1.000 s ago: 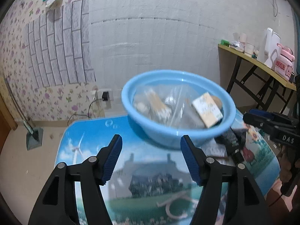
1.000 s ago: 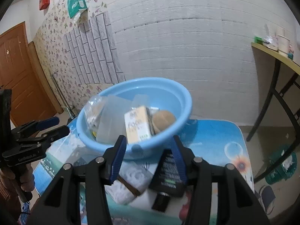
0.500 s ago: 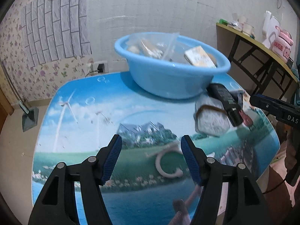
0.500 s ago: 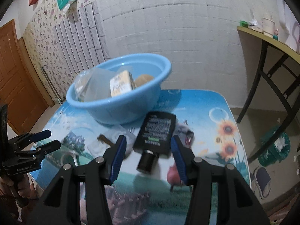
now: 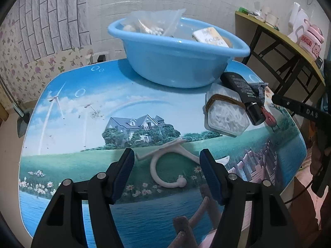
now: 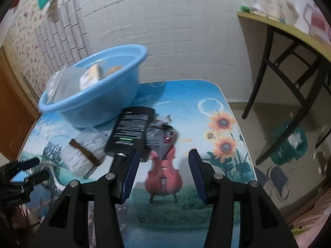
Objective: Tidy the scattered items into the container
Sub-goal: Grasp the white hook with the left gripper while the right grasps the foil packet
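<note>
A light blue basin [image 5: 175, 62] stands at the back of the picture-printed table [image 5: 82, 107] and holds a clear bag, a yellow box and other items. It also shows in the right wrist view [image 6: 93, 95]. A white plastic hook [image 5: 165, 165] lies flat just in front of my open left gripper [image 5: 166, 171]. A clear box of white pieces with a brown band [image 5: 225, 111], a black tube [image 5: 244, 91] and a crumpled wrapper [image 6: 163, 132] lie right of the basin. My open, empty right gripper [image 6: 162, 175] hovers beside the black tube [image 6: 132, 130].
A yellow-topped side table [image 5: 289, 41] with cups, a jug and a pink jar stands at the right. A green bin [image 6: 289, 144] and a slipper [image 6: 277, 179] are on the floor to the right. A white brick wall runs behind the table.
Both grippers have pulled back and down from the basin. The left one now hangs over the white hook near the front edge; the right one has shifted right, beside the black tube.
</note>
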Available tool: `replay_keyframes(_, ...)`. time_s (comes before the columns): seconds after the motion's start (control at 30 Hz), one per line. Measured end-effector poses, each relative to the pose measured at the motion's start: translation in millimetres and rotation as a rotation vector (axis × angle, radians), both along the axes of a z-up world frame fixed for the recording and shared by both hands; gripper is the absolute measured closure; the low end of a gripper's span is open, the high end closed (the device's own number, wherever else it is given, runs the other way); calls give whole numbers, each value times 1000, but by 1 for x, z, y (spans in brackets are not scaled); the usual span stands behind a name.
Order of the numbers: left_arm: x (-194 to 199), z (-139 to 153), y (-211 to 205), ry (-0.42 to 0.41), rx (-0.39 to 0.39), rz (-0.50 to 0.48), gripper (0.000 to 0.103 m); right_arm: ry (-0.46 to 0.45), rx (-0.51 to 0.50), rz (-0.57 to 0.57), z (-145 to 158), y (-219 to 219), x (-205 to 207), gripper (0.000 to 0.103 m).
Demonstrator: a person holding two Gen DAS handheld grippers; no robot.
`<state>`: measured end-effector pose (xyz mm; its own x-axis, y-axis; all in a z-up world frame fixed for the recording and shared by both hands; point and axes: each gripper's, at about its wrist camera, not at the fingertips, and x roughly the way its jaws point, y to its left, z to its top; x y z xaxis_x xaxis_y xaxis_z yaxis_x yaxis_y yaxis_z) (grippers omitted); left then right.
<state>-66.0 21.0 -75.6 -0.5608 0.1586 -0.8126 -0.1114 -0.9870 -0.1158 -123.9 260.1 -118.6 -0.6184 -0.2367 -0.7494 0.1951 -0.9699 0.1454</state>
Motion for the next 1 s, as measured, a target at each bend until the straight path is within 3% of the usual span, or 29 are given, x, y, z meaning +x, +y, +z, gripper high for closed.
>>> replay_keyframes(0.2,-6,-4,4,-12,-5,8,32,-9,-23,-20,-5,8,-17,54)
replay_keyframes(0.73,-26,-6,14,-35,18,20,28,-53,-114,49,-18,-2,-43,55)
replay_keyframes(0.83,-28,-7,18,-33,4,10,28,-41,-102,74,-20,-6,-40,69)
replay_keyframes(1.0,-28,-9,28,-21,-54,-8,30,-31,-108,86,-20,-5,-38,72)
